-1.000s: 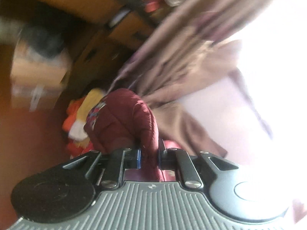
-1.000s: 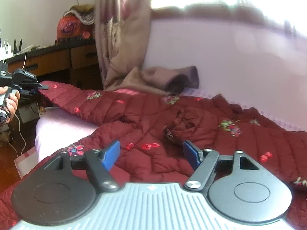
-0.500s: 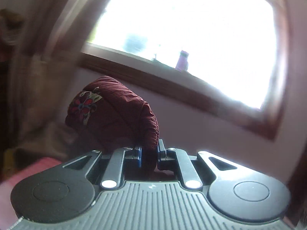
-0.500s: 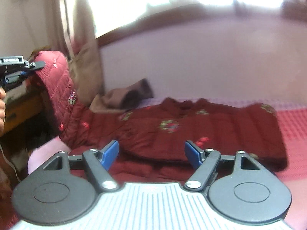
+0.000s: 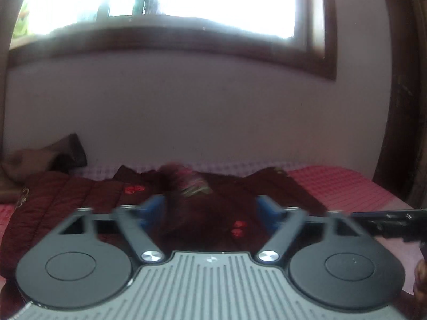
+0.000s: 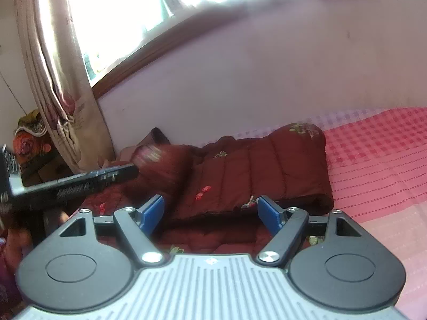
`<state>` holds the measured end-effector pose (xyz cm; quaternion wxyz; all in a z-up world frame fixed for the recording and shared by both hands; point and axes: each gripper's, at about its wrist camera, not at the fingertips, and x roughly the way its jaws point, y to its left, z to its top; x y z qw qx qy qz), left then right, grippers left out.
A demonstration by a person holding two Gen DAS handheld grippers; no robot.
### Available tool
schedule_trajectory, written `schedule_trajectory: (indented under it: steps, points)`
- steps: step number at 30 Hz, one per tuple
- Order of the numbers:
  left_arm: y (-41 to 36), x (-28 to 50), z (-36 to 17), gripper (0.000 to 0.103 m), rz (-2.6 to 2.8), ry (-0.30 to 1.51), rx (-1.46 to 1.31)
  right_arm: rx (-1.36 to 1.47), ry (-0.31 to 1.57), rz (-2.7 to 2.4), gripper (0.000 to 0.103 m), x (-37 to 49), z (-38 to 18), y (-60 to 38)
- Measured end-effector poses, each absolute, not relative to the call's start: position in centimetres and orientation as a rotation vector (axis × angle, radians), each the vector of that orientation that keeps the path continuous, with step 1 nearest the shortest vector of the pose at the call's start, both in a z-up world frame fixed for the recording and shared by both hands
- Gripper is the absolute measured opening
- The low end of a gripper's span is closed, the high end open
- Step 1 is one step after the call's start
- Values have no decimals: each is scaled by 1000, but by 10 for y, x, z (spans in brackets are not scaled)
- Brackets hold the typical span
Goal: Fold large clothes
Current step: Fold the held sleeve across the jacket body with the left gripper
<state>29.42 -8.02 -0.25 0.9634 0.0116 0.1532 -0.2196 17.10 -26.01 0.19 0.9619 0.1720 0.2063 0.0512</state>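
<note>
Ahead of my right claw [image 6: 210, 210] I see a quilted, matt maroon cloth jacket [image 6: 256, 170] with embroidered flowers. To its right lies a checked pink woven bedsheet [image 6: 379, 144]. The claw's body is matt black plastic with shiny metal screws; its pads [image 6: 153, 209] are smooth blue.

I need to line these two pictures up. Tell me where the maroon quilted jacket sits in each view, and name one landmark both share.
Left wrist: maroon quilted jacket spreads across lower centre, behind the open fingers.
Right wrist: it lies centre, folded on the pink checked bedspread.
Shared landmark: the brown window sill.
</note>
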Motion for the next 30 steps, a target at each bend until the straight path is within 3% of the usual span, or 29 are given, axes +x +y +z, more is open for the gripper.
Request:
schedule_trajectory:
  steps: [5, 9, 16, 19, 22, 30]
  points:
    - [-55, 272, 0, 102, -442, 282, -22, 353, 414, 119, 78, 176, 3, -258]
    - [-24, 277, -7, 101, -366, 328, -102, 303, 413, 138, 85, 191, 8, -242]
    - [-3, 280, -17, 94, -216, 387, 14, 148, 436, 38, 84, 233, 5, -233]
    - [-4, 293, -23, 90, -185, 403, 41, 83, 534, 17, 33, 262, -6, -236]
    - [-2, 299, -24, 87, -150, 434, 47, 59, 581, 25, 24, 280, -19, -240]
    - [-5, 309, -26, 88, -75, 427, 129, -46, 539, -47, 18, 306, -13, -245]
